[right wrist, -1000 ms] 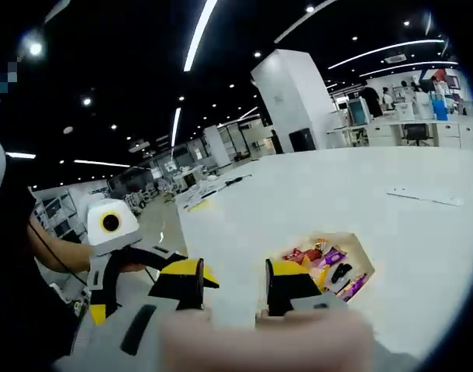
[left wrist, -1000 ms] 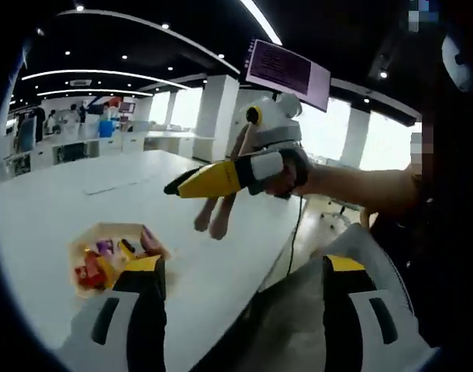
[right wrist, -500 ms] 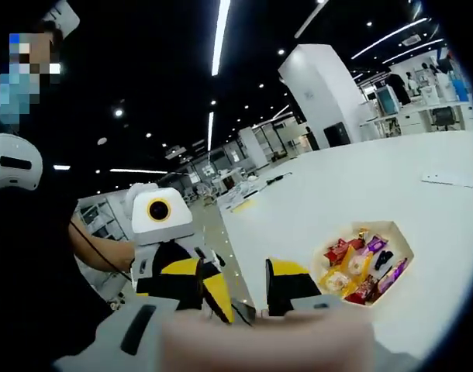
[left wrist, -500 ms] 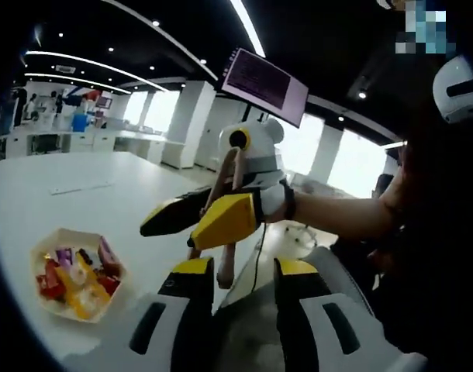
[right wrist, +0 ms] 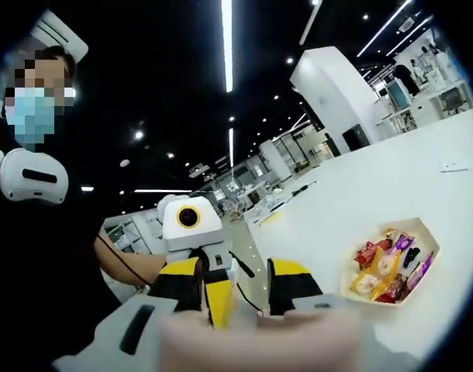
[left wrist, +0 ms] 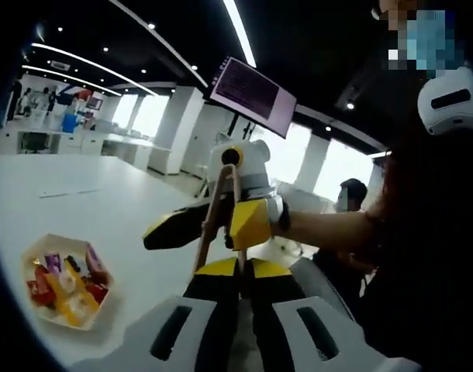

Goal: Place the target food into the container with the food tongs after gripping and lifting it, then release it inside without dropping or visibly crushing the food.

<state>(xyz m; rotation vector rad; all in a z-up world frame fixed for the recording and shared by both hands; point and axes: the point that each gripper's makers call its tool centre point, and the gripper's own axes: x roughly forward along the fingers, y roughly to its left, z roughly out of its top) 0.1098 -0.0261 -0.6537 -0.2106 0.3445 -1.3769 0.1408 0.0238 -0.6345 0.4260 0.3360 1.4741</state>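
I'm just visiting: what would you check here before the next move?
1. Tongs off the table, up at the right gripper: ok.
2. Right gripper's hold on the tongs is firm: cannot tell.
3. Left gripper has hold of the tongs; its jaws are nearly together at their lower end: cannot tell.
4. Food between the tong tips: not ok, none picked up.
5. Tray of wrapped sweets flat on the white table: ok.
6. Table beside the tray bare: ok.

Bright ceiling strips [right wrist: 227,46] on dark ceiling; windows [left wrist: 341,167] blown out; table [right wrist: 376,194] glaring white; fisheye bend at edges; near foreground blurred.
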